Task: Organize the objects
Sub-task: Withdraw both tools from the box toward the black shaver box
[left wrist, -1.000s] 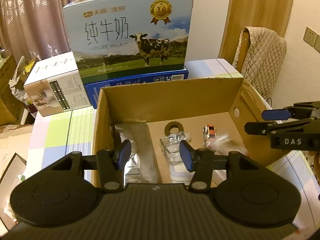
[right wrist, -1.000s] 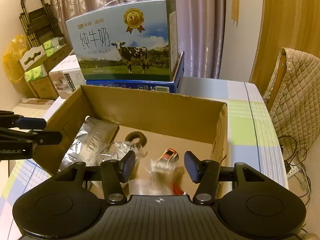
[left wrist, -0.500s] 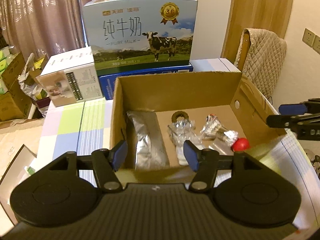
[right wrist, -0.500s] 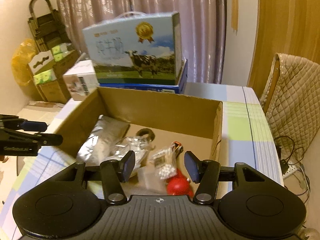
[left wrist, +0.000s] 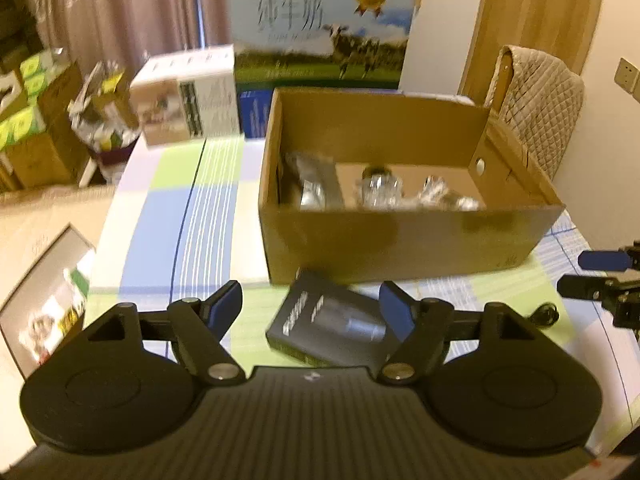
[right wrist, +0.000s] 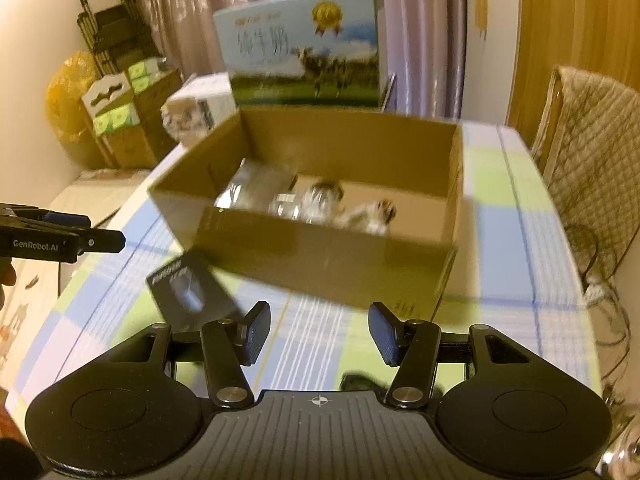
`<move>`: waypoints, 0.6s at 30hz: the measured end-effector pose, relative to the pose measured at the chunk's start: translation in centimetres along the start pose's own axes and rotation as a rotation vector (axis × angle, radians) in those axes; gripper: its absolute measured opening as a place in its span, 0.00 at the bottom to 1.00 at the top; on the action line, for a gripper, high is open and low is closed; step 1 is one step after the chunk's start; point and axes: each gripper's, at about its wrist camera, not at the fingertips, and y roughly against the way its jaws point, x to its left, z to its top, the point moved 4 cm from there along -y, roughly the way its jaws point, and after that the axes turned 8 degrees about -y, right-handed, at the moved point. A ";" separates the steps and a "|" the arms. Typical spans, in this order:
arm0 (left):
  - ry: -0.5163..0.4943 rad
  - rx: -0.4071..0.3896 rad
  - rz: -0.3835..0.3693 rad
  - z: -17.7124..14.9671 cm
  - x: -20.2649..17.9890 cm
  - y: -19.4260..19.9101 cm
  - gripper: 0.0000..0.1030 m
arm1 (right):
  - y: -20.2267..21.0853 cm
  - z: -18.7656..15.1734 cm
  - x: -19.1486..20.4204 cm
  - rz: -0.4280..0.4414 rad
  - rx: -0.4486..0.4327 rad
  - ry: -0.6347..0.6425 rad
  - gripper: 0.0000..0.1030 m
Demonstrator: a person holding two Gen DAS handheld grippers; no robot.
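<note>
An open cardboard box sits on the checked tablecloth and holds a silver foil pouch and several crinkly clear-wrapped items. A small black box lies flat on the cloth in front of it. My left gripper hovers over the black box with its jaws opening; the box shows between the fingers, untouched. My right gripper stands open over bare cloth, to the right of the black box, with nothing between its pads.
A large milk carton on a blue box and a white carton stand behind the cardboard box. A quilt-covered chair is at the right. Stacked boxes and a yellow bag fill the left floor. A dark item lies under the right gripper.
Both grippers have pulled back from above the cardboard box to the cloth in front of it. The left jaws have widened. The black box has come into view.
</note>
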 end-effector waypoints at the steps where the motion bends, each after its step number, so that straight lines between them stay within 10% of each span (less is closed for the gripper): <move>1: 0.013 0.012 -0.003 -0.6 0.0 -0.1 0.73 | -0.1 -0.5 0.0 0.002 0.009 0.002 0.50; 18: 0.022 0.082 -0.018 -4.2 2.4 -5.5 0.84 | -7.1 -3.9 2.0 0.027 0.133 0.052 0.50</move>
